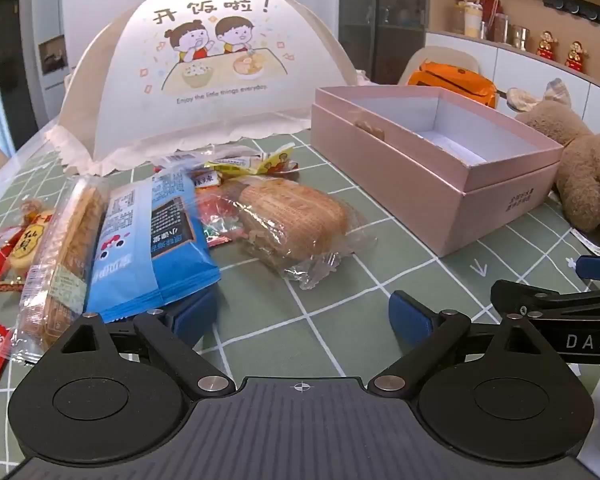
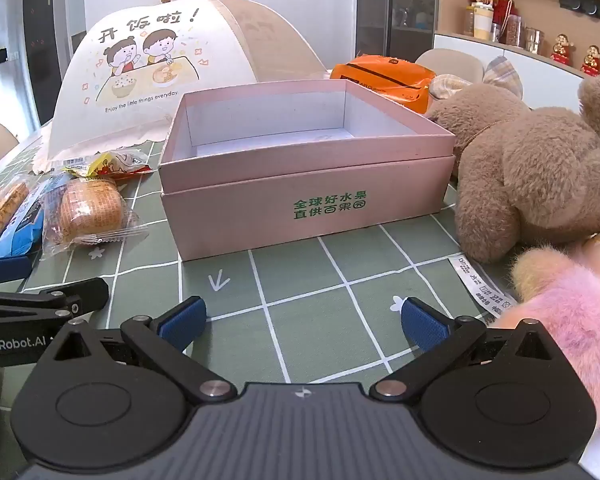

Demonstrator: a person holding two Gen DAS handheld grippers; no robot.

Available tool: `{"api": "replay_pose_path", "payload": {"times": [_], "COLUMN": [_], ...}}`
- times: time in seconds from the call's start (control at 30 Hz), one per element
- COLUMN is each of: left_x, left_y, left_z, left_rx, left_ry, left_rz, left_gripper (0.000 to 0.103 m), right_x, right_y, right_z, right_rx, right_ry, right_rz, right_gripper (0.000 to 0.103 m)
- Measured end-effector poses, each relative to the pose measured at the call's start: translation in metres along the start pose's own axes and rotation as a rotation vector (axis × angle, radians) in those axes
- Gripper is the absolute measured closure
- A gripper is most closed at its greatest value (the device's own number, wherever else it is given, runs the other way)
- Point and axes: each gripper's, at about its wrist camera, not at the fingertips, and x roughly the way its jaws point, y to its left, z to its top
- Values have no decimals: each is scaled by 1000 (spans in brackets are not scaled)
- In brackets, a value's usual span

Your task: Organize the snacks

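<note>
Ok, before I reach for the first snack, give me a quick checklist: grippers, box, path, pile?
1. Left hand-held gripper open, nothing between its blue pads: ok.
2. Right hand-held gripper open and empty: ok.
3. Open pink cardboard box shows no snacks inside; its near floor is hidden behind the front wall: ok as far as visible.
4. Green grid tablecloth between grippers and box free of obstacles: ok.
5. Clear-wrapped brown bread lies apart at the pile's edge, easy to pick first: ok.
6. Blue snack bag overlaps neighbouring packets, and its edge lies over the left gripper's finger: not ok for a clean single grasp.
</note>
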Motion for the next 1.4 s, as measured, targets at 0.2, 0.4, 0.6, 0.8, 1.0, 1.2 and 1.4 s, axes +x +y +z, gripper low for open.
{"api": "replay_pose_path", "payload": {"times": [0.2, 0.4, 0.6, 0.8, 1.0, 1.2, 1.4], "left_x": [0, 0, 0, 0, 0, 0, 0], "left_y": [0, 0, 0, 0, 0, 0, 0], "left_z": [0, 0, 0, 0, 0, 0, 0], "left_rx": [-6, -6, -6, -6, -5, -5, -4], "left_ry": [1, 1, 1, 1, 1, 1, 1], "left_rz": [-5, -5, -5, -5, -4, -4, -3], "left_gripper": [6, 6, 6, 6, 6, 6, 6], "right_x": [0, 0, 0, 0, 0, 0, 0], "right_y": [0, 0, 0, 0, 0, 0, 0], "right_z": [0, 0, 0, 0, 0, 0, 0], "right_rx": [3, 3, 3, 3, 3, 3, 3], "right_ry": [4, 4, 4, 4, 4, 4, 4], "right_rz": [2, 2, 2, 2, 2, 2, 2], "right_gripper": [0, 0, 0, 0, 0, 0, 0]}}
